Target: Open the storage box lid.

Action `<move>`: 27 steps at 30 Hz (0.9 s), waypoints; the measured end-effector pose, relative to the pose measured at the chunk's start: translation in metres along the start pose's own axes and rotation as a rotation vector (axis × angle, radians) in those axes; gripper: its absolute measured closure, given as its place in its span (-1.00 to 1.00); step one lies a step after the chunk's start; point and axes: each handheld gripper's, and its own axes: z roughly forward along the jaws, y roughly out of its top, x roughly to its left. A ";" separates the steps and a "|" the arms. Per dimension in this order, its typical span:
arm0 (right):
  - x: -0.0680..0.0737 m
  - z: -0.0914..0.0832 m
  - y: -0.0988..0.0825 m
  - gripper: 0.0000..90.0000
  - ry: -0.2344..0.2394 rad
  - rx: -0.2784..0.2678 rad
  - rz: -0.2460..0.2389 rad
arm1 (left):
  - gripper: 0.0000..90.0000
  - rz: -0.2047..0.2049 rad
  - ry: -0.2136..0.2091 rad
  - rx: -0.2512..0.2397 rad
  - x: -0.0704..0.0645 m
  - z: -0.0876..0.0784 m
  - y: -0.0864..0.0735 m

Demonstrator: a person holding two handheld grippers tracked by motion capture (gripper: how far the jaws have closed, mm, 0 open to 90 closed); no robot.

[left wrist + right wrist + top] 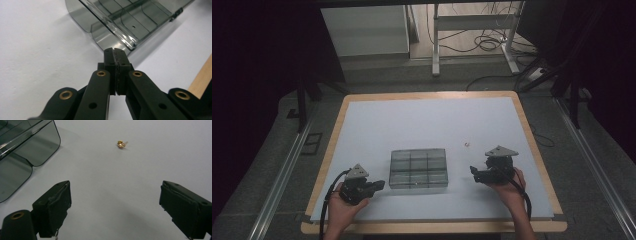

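We judge this the approach: our left claw (115,53), pinched closed on nothing, sits just beside the smoky compartment box (418,168) mid-bench. Our right claw (115,205) gapes wide, aimed at the small gold earring (120,144) lying apart from the box; next it should advance and close gently around it.

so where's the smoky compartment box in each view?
High view: the smoky compartment box sits lower centre on the white mat, between the two grippers.
Left gripper view: top centre, just beyond the shut jaw tips.
Right gripper view: upper left corner, cut by the frame edge.
Shared landmark: the white mat under the box.
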 end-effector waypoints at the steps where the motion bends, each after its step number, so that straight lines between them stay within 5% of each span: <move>1: 0.000 0.000 0.000 -0.78 0.000 0.000 0.000 | 0.98 0.003 -0.001 0.003 -0.001 0.000 0.000; 23: -0.001 0.002 -0.001 -0.78 -0.003 0.005 -0.002 | 0.99 0.021 -0.035 0.002 -0.007 0.003 0.002; 27: -0.001 0.002 -0.001 -0.78 -0.002 0.007 -0.002 | 0.99 0.011 -0.045 -0.032 -0.006 0.000 0.002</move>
